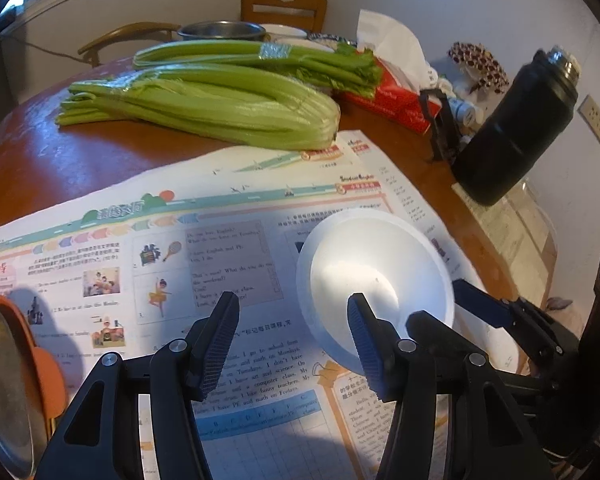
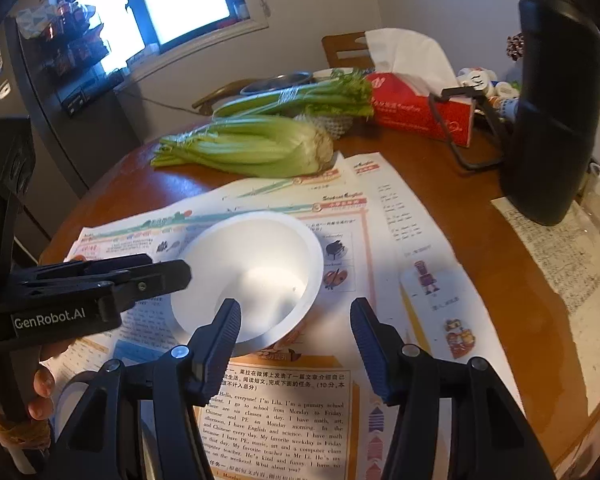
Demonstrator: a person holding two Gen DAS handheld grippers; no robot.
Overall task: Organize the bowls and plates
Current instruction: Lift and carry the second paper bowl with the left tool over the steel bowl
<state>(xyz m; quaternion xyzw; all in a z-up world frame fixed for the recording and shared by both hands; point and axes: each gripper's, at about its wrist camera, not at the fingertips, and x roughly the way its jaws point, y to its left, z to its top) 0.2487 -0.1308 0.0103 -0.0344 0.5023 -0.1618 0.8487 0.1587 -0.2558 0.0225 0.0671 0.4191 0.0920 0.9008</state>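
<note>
White bowl (image 2: 256,276), round, smooth and matte with a flared rim, is sitting upright on printed school newspaper sheets (image 2: 284,412) that are covering the near part of a round, glossy reddish-brown wooden tabletop (image 2: 460,184). Left gripper (image 1: 294,334) is hovering just over the paper beside the bowl, its ribbed blue-black fingers (image 1: 216,344) spread apart and holding nothing; its right finger is overlapping the bowl's near rim in the left wrist view. Right gripper (image 2: 296,344) is likewise standing with fingers apart and empty, the left finger crossing the bowl's near edge in the right wrist view. An orange-rimmed metal plate (image 1: 8,392) is showing at the left border. Two ribbed green celery bunches (image 1: 204,104) are lying beyond the paper, with a red tissue box (image 2: 420,112) and a tall matte black flask (image 1: 512,128) near the far right edge.
</note>
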